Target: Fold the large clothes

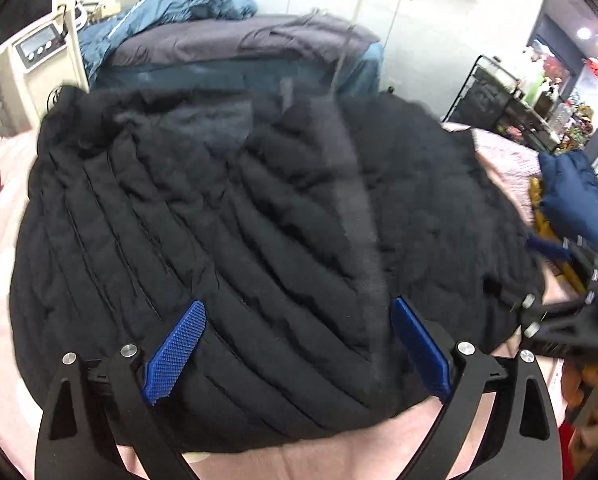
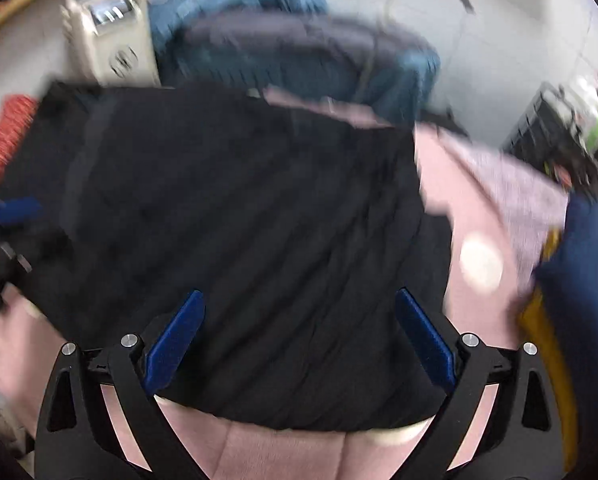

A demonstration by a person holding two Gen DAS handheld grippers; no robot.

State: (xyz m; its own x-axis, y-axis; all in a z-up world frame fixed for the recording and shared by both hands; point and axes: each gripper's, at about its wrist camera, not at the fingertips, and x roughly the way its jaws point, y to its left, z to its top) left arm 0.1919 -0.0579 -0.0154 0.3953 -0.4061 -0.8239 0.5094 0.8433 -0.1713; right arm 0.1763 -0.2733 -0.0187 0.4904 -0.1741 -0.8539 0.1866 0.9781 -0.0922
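Bed (image 1: 3, 216): pink cover, carrying everything.
Black jacket (image 1: 235, 216): quilted, spread flat across the bed, hem towards both cameras.
Step, as I judge it: take the near hem at two well-separated spots and fold evenly away, keeping the padding smooth.
Left gripper (image 1: 297, 350): jaws spread, empty, hovering over the hem.
Right gripper (image 2: 299, 342): jaws spread, empty, above the hem; view blurred.
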